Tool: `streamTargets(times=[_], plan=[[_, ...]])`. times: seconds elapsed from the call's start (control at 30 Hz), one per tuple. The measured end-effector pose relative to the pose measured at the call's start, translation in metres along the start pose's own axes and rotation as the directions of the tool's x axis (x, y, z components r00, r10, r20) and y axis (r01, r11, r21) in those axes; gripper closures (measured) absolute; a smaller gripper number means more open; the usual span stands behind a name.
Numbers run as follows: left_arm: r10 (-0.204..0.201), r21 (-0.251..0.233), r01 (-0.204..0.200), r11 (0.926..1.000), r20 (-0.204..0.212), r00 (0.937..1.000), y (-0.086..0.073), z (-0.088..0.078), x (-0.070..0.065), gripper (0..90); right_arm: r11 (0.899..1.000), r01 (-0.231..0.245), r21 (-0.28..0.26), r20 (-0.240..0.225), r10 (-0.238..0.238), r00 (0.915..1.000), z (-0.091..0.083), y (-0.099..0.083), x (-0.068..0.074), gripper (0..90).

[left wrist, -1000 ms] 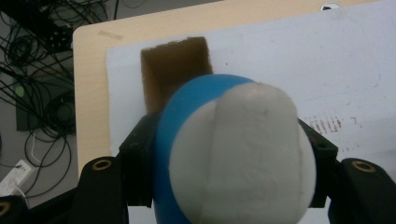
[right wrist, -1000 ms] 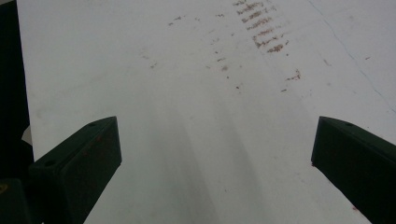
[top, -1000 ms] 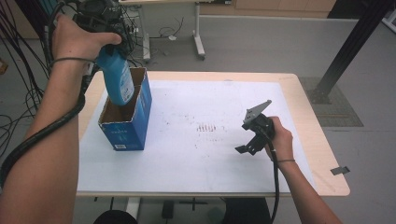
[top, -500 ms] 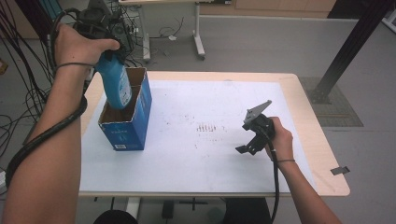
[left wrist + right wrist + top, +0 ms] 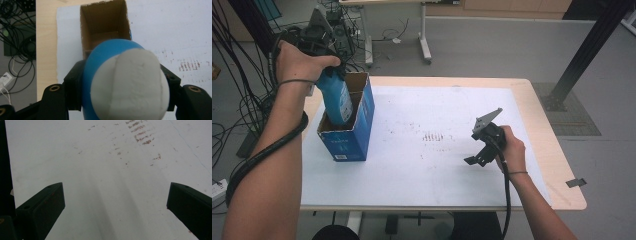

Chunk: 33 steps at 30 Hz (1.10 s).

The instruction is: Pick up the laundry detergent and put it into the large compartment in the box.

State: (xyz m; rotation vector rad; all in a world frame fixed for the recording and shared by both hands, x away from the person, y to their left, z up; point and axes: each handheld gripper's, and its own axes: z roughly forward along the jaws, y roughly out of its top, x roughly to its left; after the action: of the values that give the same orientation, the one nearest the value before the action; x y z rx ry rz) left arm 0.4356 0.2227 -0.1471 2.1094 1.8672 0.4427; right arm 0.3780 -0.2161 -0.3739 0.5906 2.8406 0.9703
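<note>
Left gripper (image 5: pixel 122 100): jaws clamped on blue bottle (image 5: pixel 335 100) with white cap (image 5: pixel 130 85); bottle hangs below it, lower end inside open box (image 5: pixel 357 125). Right gripper (image 5: pixel 115 207): jaws wide apart, nothing between, over white sheet (image 5: pixel 437 165), well apart from box.

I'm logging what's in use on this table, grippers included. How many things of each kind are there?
Blue bottle, held in the left gripper: 1
Open blue cardboard box: 1
Grippers, left and right: 2
White sheet on the table: 1
Total: 5
</note>
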Motion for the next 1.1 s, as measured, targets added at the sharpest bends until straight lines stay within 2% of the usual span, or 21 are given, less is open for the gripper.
streamTargets(times=[0.63,0.7,1.1], plan=[[-0.007,0.031,0.006,0.9995,0.025,0.9997,-0.014,0.032,0.002,37.7,1.0,0.001,0.005,0.001,-0.001,1.0,0.001,0.0,0.0,1.4],[-0.015,0.031,0.014,0.9994,0.037,0.9992,-0.015,0.037,0.003,37.8,1.0,-0.001,0.006,0.001,0.001,1.0,0.001,0.0,0.0,1.4],[-0.01,0.052,0.008,0.9986,0.032,0.9994,-0.019,0.052,0.002,37.7,1.0,-0.007,0.001,0.002,0.007,1.0,0.001,-0.002,-0.001,1.4]])
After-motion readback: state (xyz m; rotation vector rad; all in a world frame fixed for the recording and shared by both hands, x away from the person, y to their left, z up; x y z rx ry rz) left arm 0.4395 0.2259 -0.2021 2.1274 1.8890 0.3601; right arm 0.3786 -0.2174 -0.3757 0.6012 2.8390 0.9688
